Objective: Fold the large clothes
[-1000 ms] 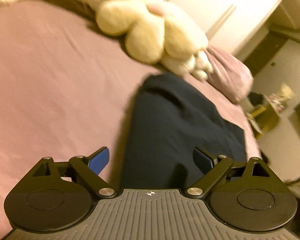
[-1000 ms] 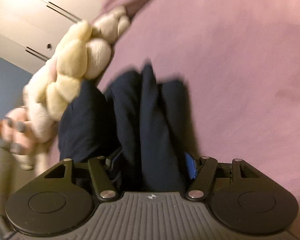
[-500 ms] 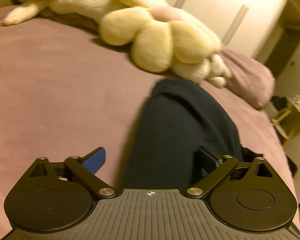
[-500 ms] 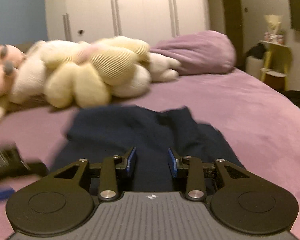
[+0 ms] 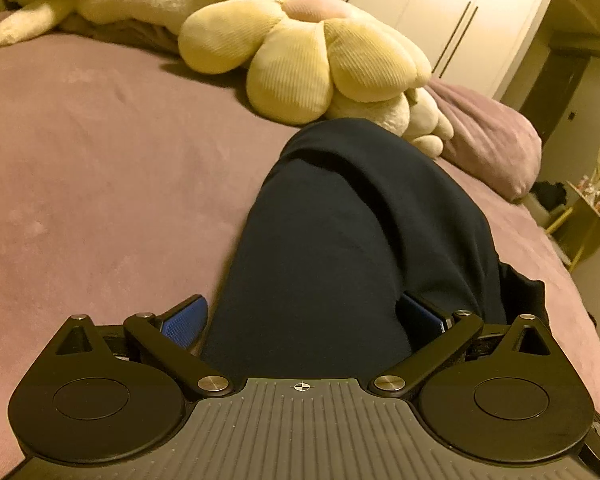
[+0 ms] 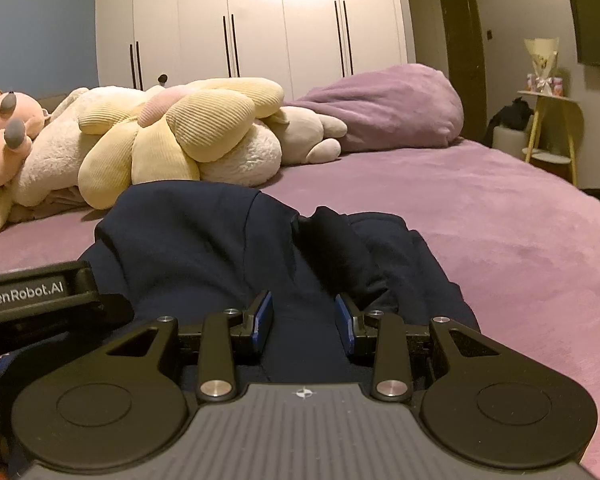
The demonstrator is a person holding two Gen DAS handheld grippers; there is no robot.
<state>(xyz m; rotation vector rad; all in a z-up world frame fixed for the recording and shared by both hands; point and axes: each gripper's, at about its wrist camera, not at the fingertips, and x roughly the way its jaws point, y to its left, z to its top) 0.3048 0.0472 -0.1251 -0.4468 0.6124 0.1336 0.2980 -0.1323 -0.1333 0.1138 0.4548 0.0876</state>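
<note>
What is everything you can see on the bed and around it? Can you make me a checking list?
Surface: purple plush bedspread, smooth where it is bare.
Job's things: dark navy cloth garment lying loosely bunched on the bedspread, not neatly flat.
Clutter: yellow corduroy flower cushion; cream plush toy behind it; purple pillow.
Grippers: left gripper wide open, garment between its blue pads; right gripper partly open over the garment, pads not seen pressing it.
Cables: nothing seen.
Surroundings: white wardrobe doors with dark handles; yellow side table; dark wall screen.
</note>
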